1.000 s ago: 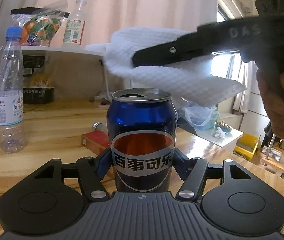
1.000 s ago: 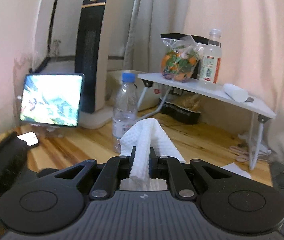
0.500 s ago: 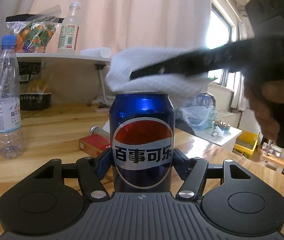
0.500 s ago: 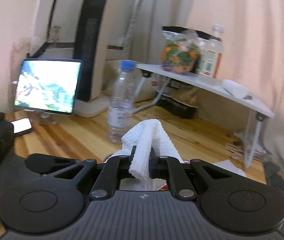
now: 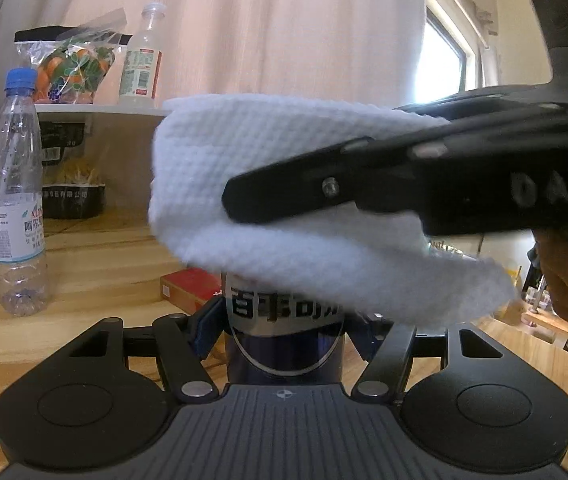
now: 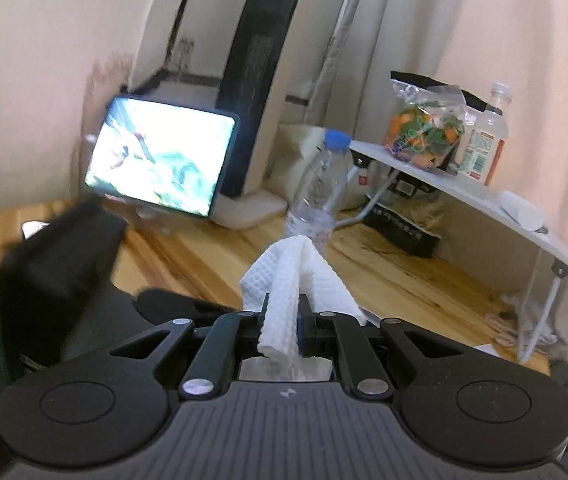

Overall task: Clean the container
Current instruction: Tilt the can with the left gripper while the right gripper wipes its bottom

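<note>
My left gripper [image 5: 284, 322] is shut on a blue Pepsi can [image 5: 284, 332] that stands upright between its fingers. Only the can's lower half shows. A white waffle-textured cloth [image 5: 284, 184] covers the can's top and upper front. My right gripper [image 5: 240, 200] reaches in from the right and is shut on that cloth. In the right wrist view the right gripper [image 6: 284, 322] pinches the folded cloth [image 6: 296, 280], which sticks up between the fingers.
A clear water bottle [image 5: 16, 196] stands at left on the wooden table [image 5: 84, 256]. A white shelf [image 6: 464, 196] holds a fruit bag [image 5: 72, 68] and a small bottle [image 5: 142, 60]. A red box [image 5: 188, 286] lies behind the can. A lit tablet [image 6: 160, 160] stands at back.
The right gripper has brought the cloth down from the can's rim over its top and front, hiding the upper half. The left gripper still holds the can.
</note>
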The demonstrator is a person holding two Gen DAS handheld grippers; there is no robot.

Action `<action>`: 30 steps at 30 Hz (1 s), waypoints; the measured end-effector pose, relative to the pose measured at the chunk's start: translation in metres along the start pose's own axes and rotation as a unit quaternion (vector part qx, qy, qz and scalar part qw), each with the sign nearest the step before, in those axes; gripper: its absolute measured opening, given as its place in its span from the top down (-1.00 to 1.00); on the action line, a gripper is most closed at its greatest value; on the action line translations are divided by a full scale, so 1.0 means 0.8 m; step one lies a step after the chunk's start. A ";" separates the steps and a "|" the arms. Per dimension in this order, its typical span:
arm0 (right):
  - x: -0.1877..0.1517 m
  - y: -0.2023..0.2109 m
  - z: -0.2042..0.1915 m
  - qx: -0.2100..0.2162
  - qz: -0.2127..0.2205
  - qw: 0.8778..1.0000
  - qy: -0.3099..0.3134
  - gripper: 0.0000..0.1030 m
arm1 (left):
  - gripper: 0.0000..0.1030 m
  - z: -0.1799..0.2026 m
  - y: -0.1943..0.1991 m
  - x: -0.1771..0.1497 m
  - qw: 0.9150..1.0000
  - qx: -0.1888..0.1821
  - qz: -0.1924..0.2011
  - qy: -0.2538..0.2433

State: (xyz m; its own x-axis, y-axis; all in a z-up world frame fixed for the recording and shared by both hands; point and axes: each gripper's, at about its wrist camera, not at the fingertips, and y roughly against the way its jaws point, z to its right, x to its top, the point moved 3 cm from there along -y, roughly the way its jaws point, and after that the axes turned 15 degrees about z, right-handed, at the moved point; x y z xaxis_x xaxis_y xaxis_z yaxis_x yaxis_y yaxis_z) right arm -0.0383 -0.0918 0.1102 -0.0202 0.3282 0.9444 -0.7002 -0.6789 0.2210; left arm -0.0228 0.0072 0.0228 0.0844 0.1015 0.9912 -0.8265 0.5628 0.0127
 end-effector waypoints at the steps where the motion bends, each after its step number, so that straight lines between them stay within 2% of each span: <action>1: -0.001 0.001 0.005 -0.005 0.002 1.000 -0.006 0.79 | -0.28 0.001 0.000 0.000 1.000 -0.001 0.001 -0.002; 10: -0.019 0.003 0.063 -0.050 -0.001 0.996 -0.073 0.78 | -0.28 0.003 0.002 0.002 1.000 -0.004 0.006 -0.008; 17: -0.040 0.001 0.085 -0.068 -0.014 0.993 -0.097 0.78 | -0.28 0.005 0.002 0.003 1.000 -0.003 0.005 -0.009; 19: -0.035 0.007 0.085 -0.060 0.000 0.992 -0.114 0.78 | -0.28 0.001 -0.001 0.003 1.000 -0.001 -0.001 -0.002; 21: -0.026 0.012 0.076 -0.026 0.012 0.992 -0.126 0.78 | -0.28 0.002 0.000 0.003 1.000 -0.002 0.000 -0.003; 25: -0.024 -0.001 0.039 0.023 -0.010 0.995 -0.094 0.78 | -0.28 0.009 0.006 0.003 1.000 -0.005 0.009 -0.017; 30: -0.034 -0.013 0.017 0.014 -0.027 0.999 -0.037 0.76 | -0.27 0.013 0.010 0.005 1.000 -0.008 0.015 -0.024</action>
State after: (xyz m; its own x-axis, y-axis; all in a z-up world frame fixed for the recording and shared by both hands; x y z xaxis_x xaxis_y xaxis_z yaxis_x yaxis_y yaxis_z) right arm -0.0208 -0.1025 0.0857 0.0695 0.3163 0.9461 -0.6792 -0.6797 0.2771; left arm -0.0348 0.0037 0.0281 0.0323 0.0790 0.9964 -0.8190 0.5735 -0.0189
